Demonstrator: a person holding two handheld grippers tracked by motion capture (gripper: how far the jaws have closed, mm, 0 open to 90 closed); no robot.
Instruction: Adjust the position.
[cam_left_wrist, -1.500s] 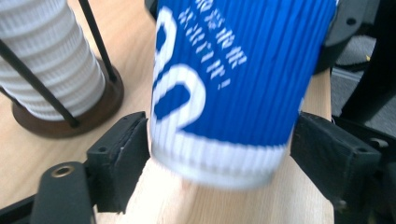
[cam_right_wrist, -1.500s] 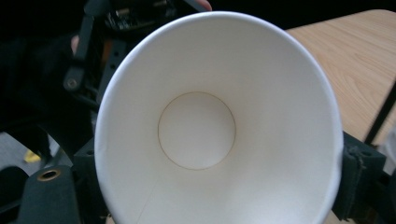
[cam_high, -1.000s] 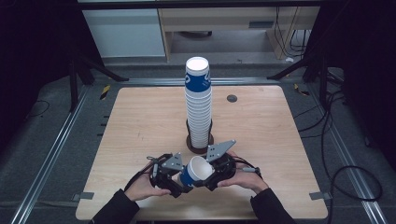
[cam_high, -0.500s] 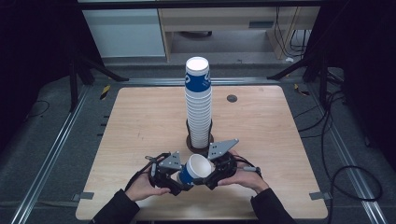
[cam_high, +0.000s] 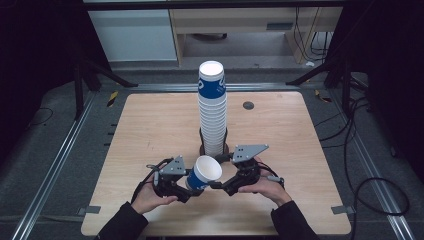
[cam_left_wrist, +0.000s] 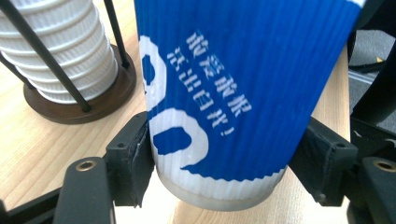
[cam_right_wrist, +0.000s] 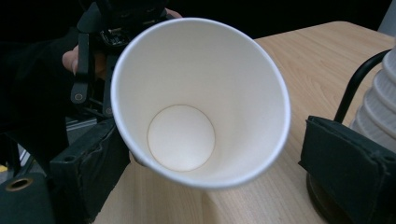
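A blue and white ribbed paper cup lies tilted above the table's front, mouth toward the right. My left gripper is shut on its lower body; both pads press the cup in the left gripper view. My right gripper faces the cup's white inside. Its jaws have just been opening, with the cup's rim between them; the right pad stands off the rim. A tall stack of like cups stands upright in a black wire holder behind both grippers.
The holder's round dark base sits on the light wooden table, close behind the cup. A small dark disc lies at the back right. Metal rails and cables run beside the table.
The right gripper's jaws have spread apart at the cup's rim. The left gripper keeps the cup in much the same spot. Both hands have hardly moved.
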